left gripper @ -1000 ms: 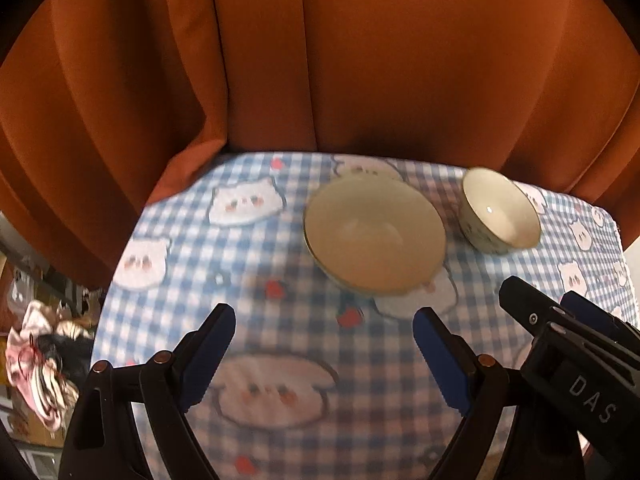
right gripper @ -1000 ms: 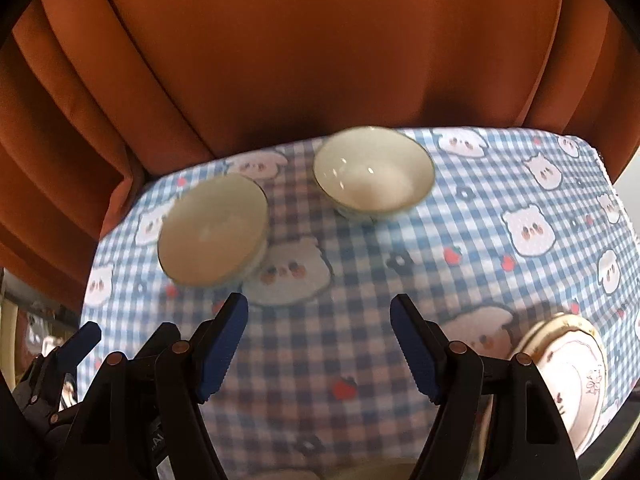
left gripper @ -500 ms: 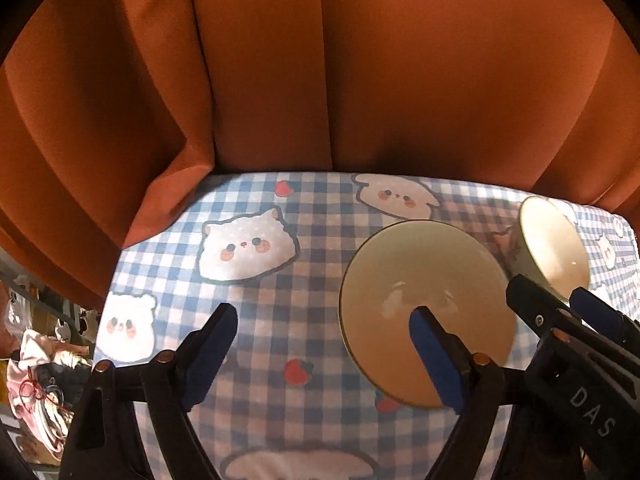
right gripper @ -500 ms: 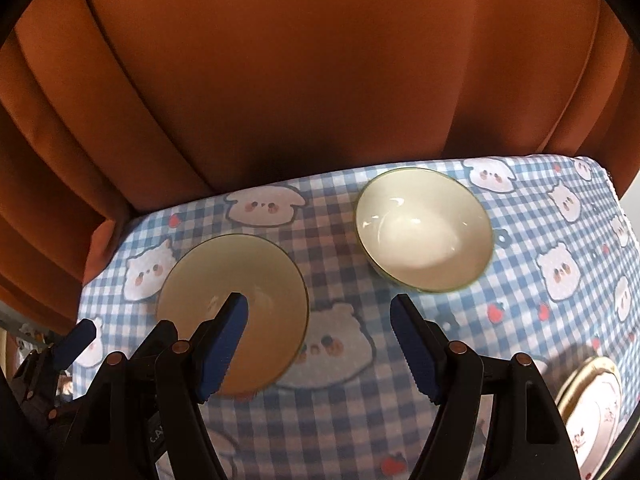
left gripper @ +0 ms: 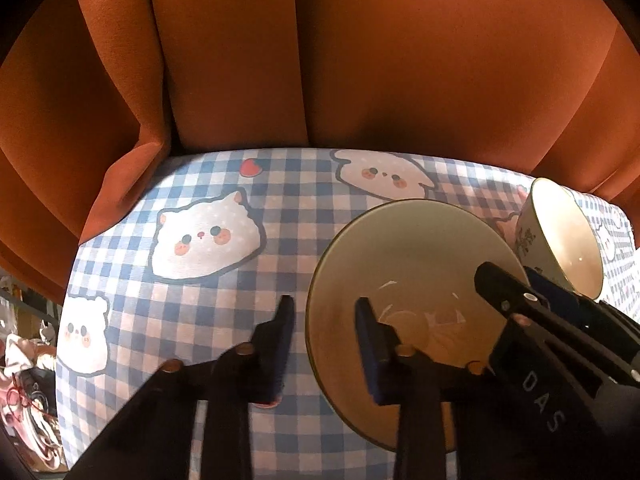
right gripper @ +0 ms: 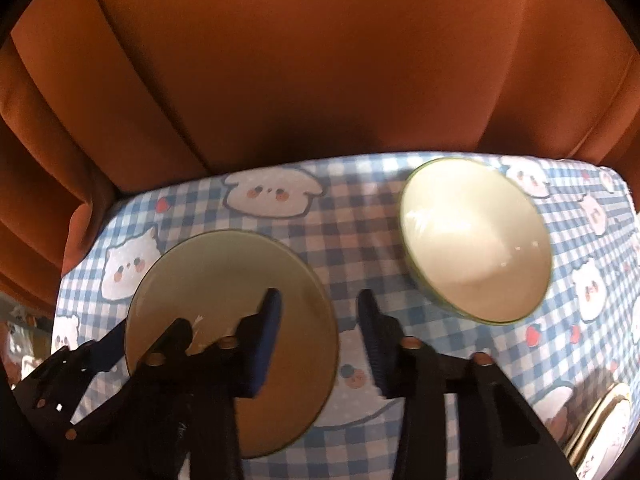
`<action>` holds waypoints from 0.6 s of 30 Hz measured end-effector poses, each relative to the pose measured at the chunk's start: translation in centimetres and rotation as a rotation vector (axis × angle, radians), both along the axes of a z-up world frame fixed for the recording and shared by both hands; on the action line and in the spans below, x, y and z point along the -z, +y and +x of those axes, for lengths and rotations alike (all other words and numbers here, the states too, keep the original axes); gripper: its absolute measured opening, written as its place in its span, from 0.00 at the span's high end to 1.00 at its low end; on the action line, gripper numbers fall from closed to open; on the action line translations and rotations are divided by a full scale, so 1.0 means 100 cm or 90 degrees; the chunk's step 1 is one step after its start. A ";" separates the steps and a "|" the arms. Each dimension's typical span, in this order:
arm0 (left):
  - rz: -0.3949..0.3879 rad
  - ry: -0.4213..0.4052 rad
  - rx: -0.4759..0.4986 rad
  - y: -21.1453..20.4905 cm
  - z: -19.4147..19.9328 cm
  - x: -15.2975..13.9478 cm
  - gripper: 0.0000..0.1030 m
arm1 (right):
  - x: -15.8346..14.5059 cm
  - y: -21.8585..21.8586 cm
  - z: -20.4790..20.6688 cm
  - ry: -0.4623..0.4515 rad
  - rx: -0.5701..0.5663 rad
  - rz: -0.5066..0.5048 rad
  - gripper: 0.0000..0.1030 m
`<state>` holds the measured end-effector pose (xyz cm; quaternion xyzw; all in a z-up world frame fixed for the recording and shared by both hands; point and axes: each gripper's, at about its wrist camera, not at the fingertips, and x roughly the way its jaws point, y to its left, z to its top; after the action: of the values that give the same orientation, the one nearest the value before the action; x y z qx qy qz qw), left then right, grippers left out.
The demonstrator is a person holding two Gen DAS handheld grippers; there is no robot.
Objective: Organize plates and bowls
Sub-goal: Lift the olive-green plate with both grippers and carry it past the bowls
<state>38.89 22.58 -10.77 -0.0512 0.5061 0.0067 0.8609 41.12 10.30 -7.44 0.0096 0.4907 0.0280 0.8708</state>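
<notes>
A: On the blue-and-white checked tablecloth (left gripper: 280,216), printed with cartoon animal faces, two bowls are noted. The wide green bowl (left gripper: 404,264) is seen low and right of centre in the left wrist view. The left gripper (left gripper: 324,320) straddles its left rim: one blue pad (left gripper: 370,344) is inside the bowl, the other is outside over the cloth.

B: Is the rim gripped?

A: Not settled. The jaws are closing, the rim is between them, but a gap is visible on both sides (contact cannot be confirmed).

B: And the other side?

A: In the right wrist view the right gripper (right gripper: 318,332) straddles the same green bowl (right gripper: 224,288) at its right rim. The left-hand finger lies over the bowl's interior; the right-hand finger is over the cloth just outside. These jaws are also closing, with the rim between them and daylight visible to either side of it.

B: The second bowl?

A: The white bowl (right gripper: 476,240) is upright on the cloth, up and right of the green one, apart from it. In the left view it appears at the far right edge (left gripper: 560,236), with a dark floral pattern on its outer wall, behind the black body of the other gripper.

B: Anything else recorded?

A: A plate (right gripper: 604,424) with a gold-coloured rim is partly seen at the lower right corner of the right view. An orange curtain (right gripper: 320,60) hangs behind the table. A heap of pink and white items (left gripper: 24,396) lies beyond the table's left edge, too blurred to identify.
</notes>
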 end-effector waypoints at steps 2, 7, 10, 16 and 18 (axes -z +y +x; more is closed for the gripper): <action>0.004 0.003 0.001 -0.001 0.002 0.001 0.85 | 0.001 0.001 0.002 -0.001 -0.001 -0.004 0.75; 0.037 -0.002 0.003 -0.004 0.001 0.000 0.86 | -0.001 0.004 0.001 -0.002 -0.012 -0.020 0.76; 0.051 -0.004 0.015 -0.008 -0.002 -0.003 0.86 | -0.002 0.002 -0.001 0.004 -0.007 -0.020 0.75; 0.054 0.006 0.021 -0.011 -0.013 -0.007 0.85 | -0.005 -0.003 -0.013 0.014 -0.001 -0.021 0.75; 0.055 0.008 0.023 -0.011 -0.018 -0.008 0.85 | -0.006 -0.003 -0.019 0.018 -0.002 -0.018 0.75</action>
<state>37.14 21.51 -9.95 -0.0046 0.5114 0.0130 0.8592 39.20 10.04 -6.83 -0.0034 0.5030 0.0225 0.8640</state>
